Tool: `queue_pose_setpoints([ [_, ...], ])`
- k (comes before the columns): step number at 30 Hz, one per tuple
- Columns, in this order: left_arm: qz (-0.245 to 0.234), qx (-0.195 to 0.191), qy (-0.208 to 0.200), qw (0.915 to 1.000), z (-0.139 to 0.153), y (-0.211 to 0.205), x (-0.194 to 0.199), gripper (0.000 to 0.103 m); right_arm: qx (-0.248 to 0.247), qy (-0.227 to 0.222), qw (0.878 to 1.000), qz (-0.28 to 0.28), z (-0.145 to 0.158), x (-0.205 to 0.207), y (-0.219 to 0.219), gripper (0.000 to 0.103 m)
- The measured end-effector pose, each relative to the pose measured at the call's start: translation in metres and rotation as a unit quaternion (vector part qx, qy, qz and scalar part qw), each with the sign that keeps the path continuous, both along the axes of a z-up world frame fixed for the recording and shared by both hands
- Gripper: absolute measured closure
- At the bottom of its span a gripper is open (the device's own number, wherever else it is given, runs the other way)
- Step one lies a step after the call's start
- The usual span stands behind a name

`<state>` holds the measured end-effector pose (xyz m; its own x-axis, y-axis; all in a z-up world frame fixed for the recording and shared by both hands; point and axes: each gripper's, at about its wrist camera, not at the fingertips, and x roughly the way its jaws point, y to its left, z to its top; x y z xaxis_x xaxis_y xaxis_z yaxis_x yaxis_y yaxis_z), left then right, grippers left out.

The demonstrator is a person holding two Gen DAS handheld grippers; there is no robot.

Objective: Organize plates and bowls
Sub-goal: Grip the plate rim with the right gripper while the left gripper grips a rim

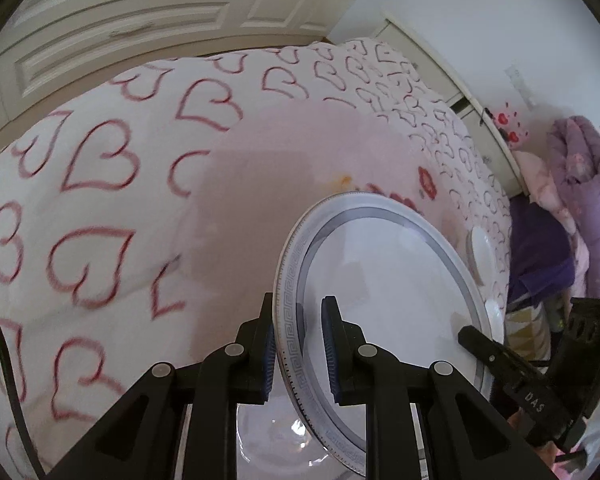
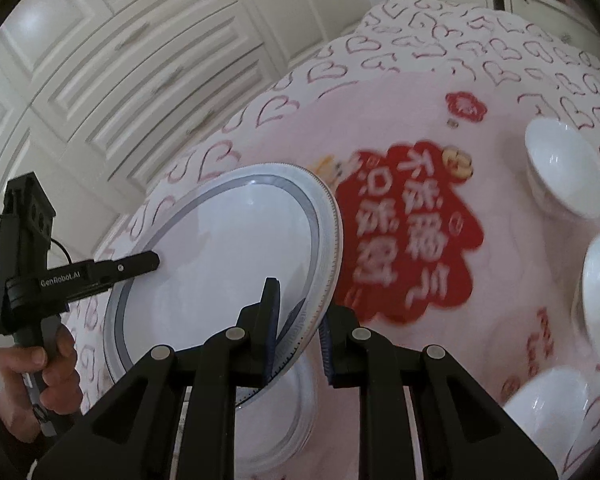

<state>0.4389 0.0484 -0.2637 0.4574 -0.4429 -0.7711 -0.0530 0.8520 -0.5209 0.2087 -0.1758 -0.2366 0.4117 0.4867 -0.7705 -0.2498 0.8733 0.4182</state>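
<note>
The patterned-rim plate (image 1: 384, 280) sits tilted at lower centre of both views, raised over another plate (image 2: 288, 412) below. The left gripper (image 1: 299, 344) and right gripper (image 2: 298, 320) each grasp its rim from opposite edges between their fingers. Three white bowls (image 2: 562, 168) line the right edge, on a pink cloth (image 2: 400, 92) over the heart-print bed cover (image 1: 80, 208).

- Heart-print bedspread (image 1: 92, 184), white with red outlined hearts, covering most of the scene.
- Pale pink cloth (image 2: 380, 120) spread over it, bearing a red patch (image 2: 408, 232) with white characters, blurred.
- Small red flower emblem (image 2: 466, 107) farther off on that cloth.
- Cream panelled wardrobe doors (image 2: 120, 64) far left.
- Purple folded bedding (image 1: 584, 184) heaped far right.
</note>
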Motion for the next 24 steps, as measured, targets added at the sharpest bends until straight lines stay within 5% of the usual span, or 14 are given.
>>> queue_pose_setpoints([
  [12, 0.023, 0.018, 0.028, 0.9992, -0.009, 0.021, -0.097, 0.087, 0.0, 0.033, 0.999, 0.024, -0.033, -0.065, 0.021, 0.084],
  [24, 0.021, 0.046, 0.043, 0.9978, -0.016, 0.008, -0.107, 0.087, -0.015, 0.049, 0.998, 0.022, -0.055, -0.069, 0.024, 0.084],
])
